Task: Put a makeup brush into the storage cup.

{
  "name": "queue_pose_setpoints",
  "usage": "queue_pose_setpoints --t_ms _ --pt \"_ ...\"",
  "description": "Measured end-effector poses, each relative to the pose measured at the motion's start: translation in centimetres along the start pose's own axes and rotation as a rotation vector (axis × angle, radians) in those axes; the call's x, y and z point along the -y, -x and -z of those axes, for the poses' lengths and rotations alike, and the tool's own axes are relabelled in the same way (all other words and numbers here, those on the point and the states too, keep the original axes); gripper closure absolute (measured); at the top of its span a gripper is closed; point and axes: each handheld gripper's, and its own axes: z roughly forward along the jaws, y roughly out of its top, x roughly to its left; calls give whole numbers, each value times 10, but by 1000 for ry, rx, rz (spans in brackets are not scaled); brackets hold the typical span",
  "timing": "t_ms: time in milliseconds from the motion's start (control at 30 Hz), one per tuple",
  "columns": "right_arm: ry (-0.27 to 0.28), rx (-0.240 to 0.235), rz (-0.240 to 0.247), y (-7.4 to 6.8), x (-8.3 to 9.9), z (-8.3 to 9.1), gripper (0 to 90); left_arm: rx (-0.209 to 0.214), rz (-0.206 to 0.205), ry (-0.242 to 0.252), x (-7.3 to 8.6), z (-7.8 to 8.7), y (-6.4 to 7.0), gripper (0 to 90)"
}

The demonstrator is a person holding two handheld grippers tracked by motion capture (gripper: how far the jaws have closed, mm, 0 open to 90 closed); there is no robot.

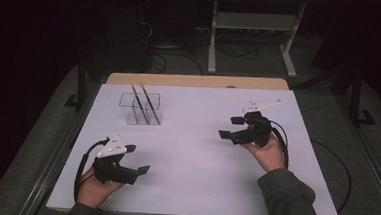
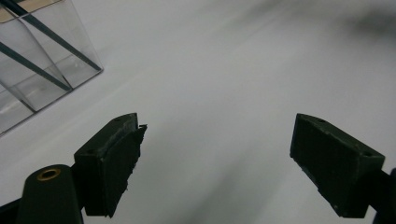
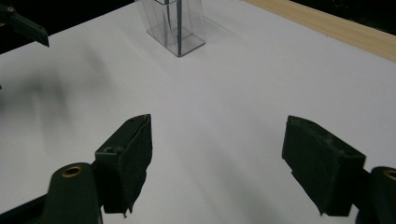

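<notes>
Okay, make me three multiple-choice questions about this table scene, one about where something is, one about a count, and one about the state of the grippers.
1. Where does the clear holder stand on the white table?
A. far left part
B. near right corner
C. dead centre

2. How many sticks lean in the holder?
A. one
B. two
C. four

3. How are the left gripper and the right gripper?
A. both open and holding nothing
B. both shut on a stick
C. left shut, right open

Answers:
1 A, the high view shows the holder toward the far edge, left of the middle.
2 B, two sticks slant side by side in it.
3 A, each gripper view shows its jaws wide apart over bare table.
</notes>
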Motion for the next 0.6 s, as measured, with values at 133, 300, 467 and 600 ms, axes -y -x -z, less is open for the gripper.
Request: queue_pose_setpoints --t_ms 133,300,467,600 --pt "8 9 -4 -2 7 4 214 -10 12 13 2 4 0 156" --pt "21 16 -13 -3 14 9 208 -15 9 10 4 4 0 157" --pt "17 22 -17 -4 19 12 207 -13 18 15 5 4 0 157" --pt "18 24 -15 -6 23 15 209 -7 24 9 5 4 1 157"
